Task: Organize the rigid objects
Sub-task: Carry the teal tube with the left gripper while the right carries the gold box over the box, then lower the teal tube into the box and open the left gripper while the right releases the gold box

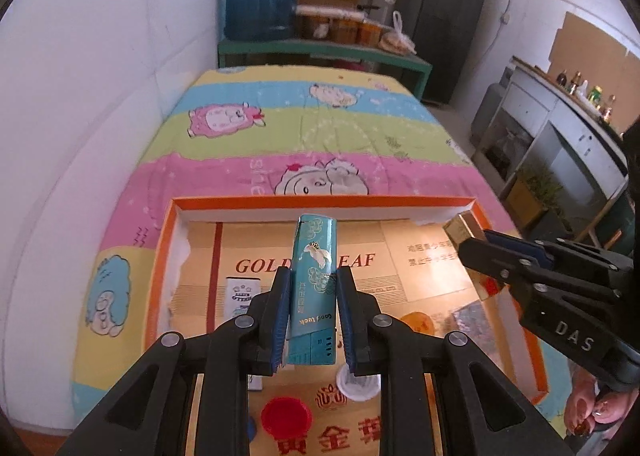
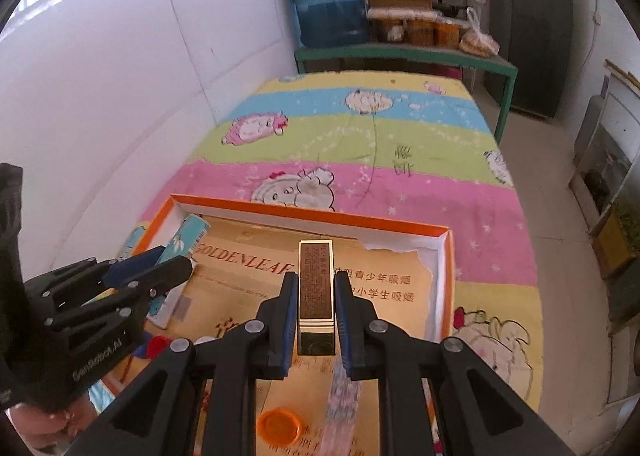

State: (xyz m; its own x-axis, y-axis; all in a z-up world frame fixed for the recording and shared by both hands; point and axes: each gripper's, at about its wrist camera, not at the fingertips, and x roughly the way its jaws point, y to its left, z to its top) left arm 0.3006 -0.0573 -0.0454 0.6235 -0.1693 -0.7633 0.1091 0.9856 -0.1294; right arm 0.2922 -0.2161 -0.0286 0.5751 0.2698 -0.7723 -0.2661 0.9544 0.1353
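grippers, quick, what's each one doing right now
left gripper: closed on a teal box
right gripper: closed on a brown and gold box

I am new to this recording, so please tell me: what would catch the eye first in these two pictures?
First, the left gripper clamps a teal lighter above the orange-rimmed tray. The right gripper likewise holds a slim brown-and-gold box over the tray's right part. Behind lies a bed with a bright striped cartoon sheet.
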